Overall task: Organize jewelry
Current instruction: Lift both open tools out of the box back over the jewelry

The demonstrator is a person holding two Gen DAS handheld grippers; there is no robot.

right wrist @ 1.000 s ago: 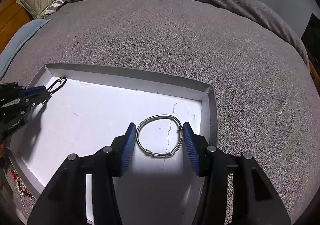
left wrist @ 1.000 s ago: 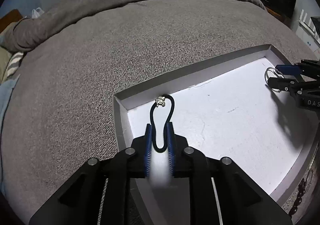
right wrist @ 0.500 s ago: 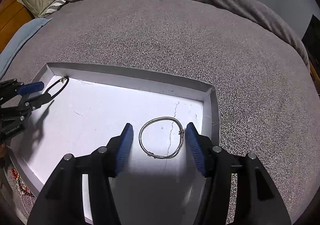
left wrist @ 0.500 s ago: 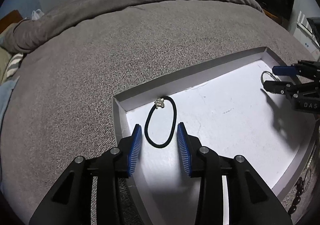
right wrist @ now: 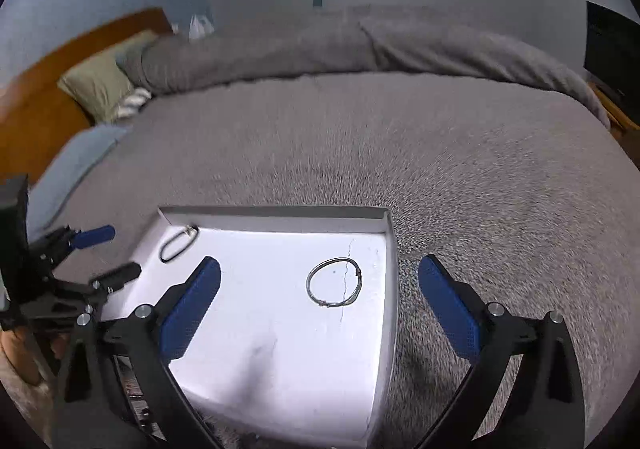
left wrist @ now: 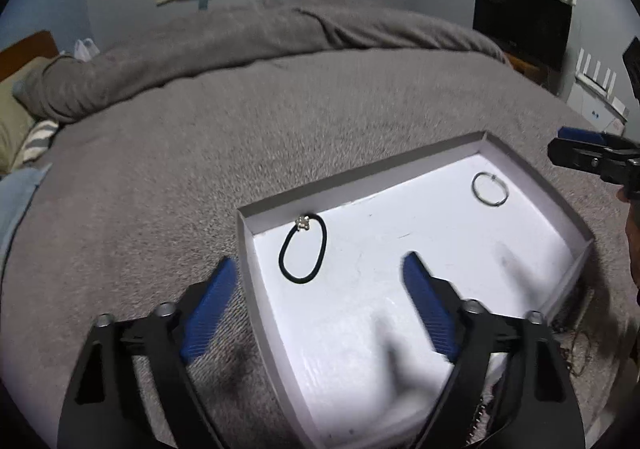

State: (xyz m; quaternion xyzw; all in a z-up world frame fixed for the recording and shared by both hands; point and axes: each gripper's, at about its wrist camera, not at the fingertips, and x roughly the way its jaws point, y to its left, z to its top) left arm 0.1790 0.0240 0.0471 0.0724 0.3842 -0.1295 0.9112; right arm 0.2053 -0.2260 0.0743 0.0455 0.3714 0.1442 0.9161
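Two rings of jewelry lie loose in a shallow white tray on a grey bed, both claws released above it.

At the left, the left gripper hangs with its ribbed blue pads spread wide and still opening, one pad over the nubby grey blanket, the other over the tray floor; nothing is pinched between them. Just ahead of it, in the tray's far left corner, lies the black elastic band, a soft oval loop with a small silvery charm at its top, near the thin cardboard wall. Across the smooth, slightly cracked white floor, in the far right corner, rests the silver bangle, a thin round wire hoop lying flat. The right gripper straddles it from above, jaws opening, pads clear of the metal, its right pad out past the tray's edge.
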